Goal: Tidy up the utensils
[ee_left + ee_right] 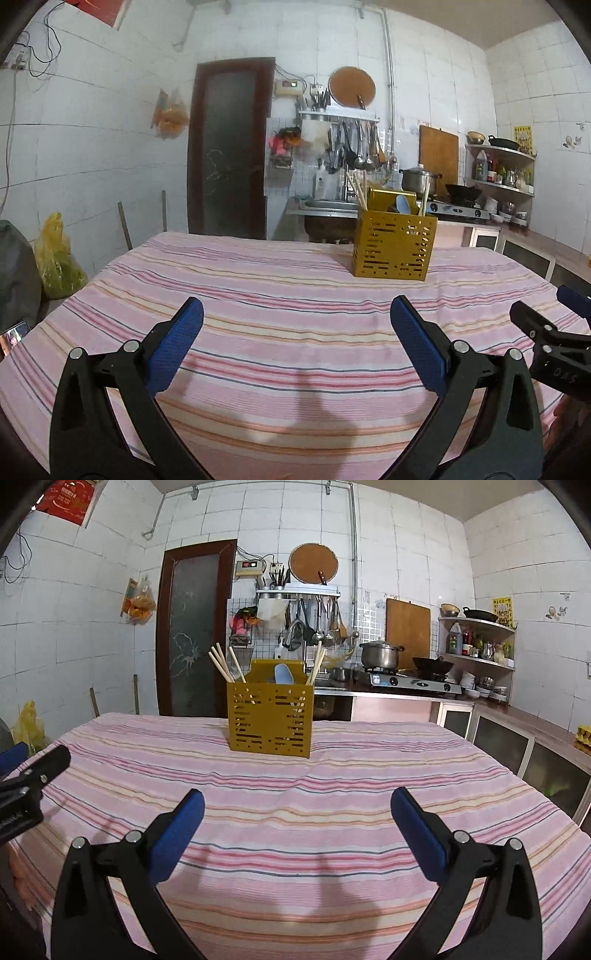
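- Hovering above the pink striped tablecloth [258, 280] in the left wrist view, the left gripper [295, 314] has its two blue-padded black fingers spread wide with nothing between them.
- A perforated mustard-yellow metal utensil holder [393, 245] stands upright on the far part of the cloth, right of centre, well apart from the fingers.
- Pale wooden chopsticks [359, 192] lean out of its left side, another stick rises on its right side, and a light blue plastic spoon [402, 204] sits in between.
- The tip of the other tool shows at the right edge of this view, above the cloth.
- In the right wrist view, the right gripper [297, 805] hangs over the same cloth, its blue pads likewise wide apart and empty.
- Here the holder [271, 725] sits near the middle of the far edge, with chopsticks [221, 664] fanning from both ends and the blue spoon [283, 674] in the centre.
- Behind it are a dark wooden door [194, 627] and a steel pot [380, 653] on a gas stove [413, 683].
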The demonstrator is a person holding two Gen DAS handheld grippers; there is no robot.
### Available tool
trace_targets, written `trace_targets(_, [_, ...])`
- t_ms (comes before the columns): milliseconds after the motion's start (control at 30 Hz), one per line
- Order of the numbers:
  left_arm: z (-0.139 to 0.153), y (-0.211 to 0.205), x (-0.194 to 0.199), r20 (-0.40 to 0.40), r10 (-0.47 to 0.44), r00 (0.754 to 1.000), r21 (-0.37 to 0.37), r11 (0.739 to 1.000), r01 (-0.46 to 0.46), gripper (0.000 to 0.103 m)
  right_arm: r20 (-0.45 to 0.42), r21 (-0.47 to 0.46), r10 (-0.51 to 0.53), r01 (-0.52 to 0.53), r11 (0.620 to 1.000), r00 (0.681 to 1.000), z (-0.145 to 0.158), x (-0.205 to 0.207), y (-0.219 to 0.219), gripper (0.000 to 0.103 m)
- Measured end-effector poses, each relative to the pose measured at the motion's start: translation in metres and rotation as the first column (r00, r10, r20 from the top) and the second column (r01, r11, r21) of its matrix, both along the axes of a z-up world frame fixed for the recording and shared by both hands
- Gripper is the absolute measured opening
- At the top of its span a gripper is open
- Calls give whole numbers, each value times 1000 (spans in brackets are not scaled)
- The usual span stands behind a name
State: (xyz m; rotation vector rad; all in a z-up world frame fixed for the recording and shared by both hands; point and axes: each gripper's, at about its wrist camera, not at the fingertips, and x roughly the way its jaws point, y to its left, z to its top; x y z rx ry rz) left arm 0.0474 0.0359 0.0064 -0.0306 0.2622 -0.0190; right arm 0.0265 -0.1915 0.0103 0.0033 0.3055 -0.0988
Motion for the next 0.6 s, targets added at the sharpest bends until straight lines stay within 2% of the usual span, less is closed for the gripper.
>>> trace_targets(600, [0,-5,-2,12,-19,1000,23,1000,19,98,41,7,-15,15,1000,999,1,-11,-2,99])
